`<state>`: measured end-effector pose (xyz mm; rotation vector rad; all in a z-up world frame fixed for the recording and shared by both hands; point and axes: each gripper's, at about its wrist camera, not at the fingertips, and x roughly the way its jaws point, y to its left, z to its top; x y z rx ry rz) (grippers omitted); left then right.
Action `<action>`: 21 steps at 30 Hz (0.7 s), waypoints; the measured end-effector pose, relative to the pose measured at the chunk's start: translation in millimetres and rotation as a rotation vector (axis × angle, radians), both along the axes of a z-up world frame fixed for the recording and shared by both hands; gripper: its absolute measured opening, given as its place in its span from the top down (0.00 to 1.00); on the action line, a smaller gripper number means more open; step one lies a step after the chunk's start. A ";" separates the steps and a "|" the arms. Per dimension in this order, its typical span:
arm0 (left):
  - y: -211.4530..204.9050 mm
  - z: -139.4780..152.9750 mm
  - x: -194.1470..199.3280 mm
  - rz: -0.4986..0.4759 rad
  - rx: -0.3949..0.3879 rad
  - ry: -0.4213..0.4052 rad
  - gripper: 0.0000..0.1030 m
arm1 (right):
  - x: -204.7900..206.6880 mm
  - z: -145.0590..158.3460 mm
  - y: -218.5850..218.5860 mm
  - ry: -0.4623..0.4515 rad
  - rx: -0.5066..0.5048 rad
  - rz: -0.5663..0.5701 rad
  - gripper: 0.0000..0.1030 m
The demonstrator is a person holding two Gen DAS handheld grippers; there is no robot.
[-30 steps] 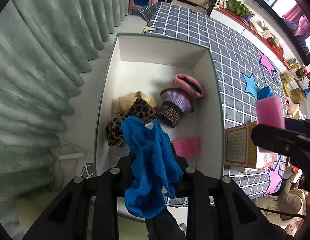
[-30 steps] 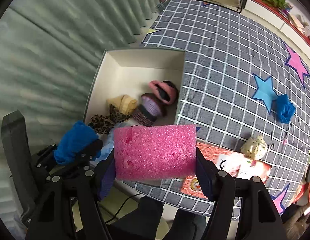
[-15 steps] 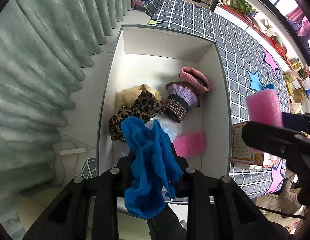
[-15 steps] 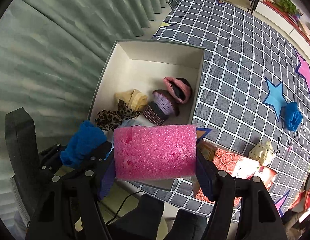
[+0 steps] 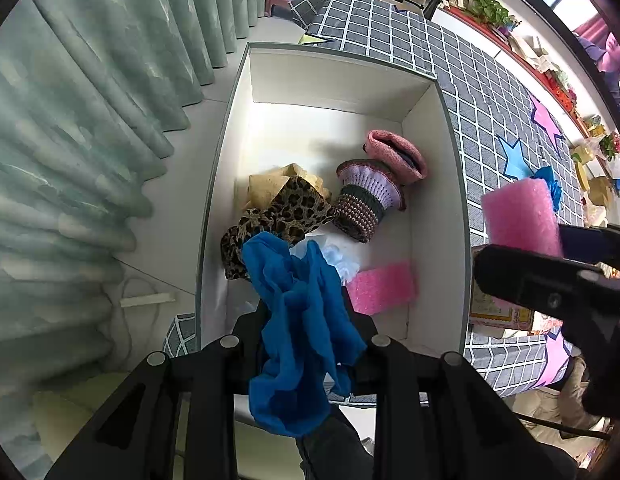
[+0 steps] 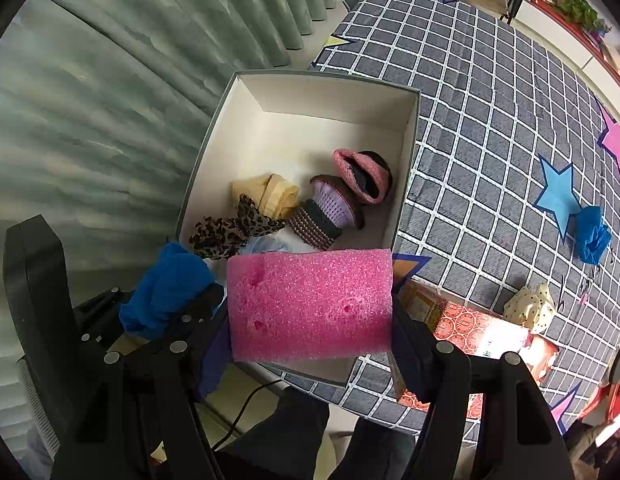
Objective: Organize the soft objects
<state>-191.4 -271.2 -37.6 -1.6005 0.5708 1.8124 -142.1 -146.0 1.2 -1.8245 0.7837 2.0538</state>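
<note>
Green pleated curtain [image 5: 81,128] fills your 9 o'clock side, hanging close beside the box's left wall, with only a strip of pale floor between. Your left gripper [image 5: 305,332] points down over the near end of the white-lined box [image 5: 438,184], jaws pinched nearly together on a crumpled blue cloth [image 5: 297,320], thin and floppy, draping below the fingers. Inside the box, near half crowded: leopard-print fabric [image 5: 277,216] at centre-left touching a tan folded cloth [image 5: 269,186] at its 12 o'clock, a knitted purple-and-brown striped piece [image 5: 362,204] beside it, a pink fuzzy pouch [image 5: 394,156] at 1 o'clock, a flat pink foam pad [image 5: 382,288] against the right wall. Far half of the box floor is bare. Your right gripper [image 6: 310,300] holds a pink foam block [image 6: 310,300], coarse-celled, rectangular, jaws set wide on its two ends, hanging over the box's near right corner. Right of the rim, grey checked tablecloth [image 6: 490,120] with star patches; at 3 o'clock a second blue cloth [image 6: 592,236], a spotted cream bundle [image 6: 530,308], and a red patterned carton [image 6: 470,328] just beside the box.
</note>
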 end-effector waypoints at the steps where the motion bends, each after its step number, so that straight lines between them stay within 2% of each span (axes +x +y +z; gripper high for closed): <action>1: 0.0 0.1 0.2 0.000 0.000 0.000 0.70 | -0.1 -0.3 0.0 -0.001 -0.001 0.001 0.31; 21: 0.2 -0.5 0.8 0.002 -0.003 0.001 0.70 | -2.6 -4.6 -0.2 -0.010 -0.006 0.002 0.31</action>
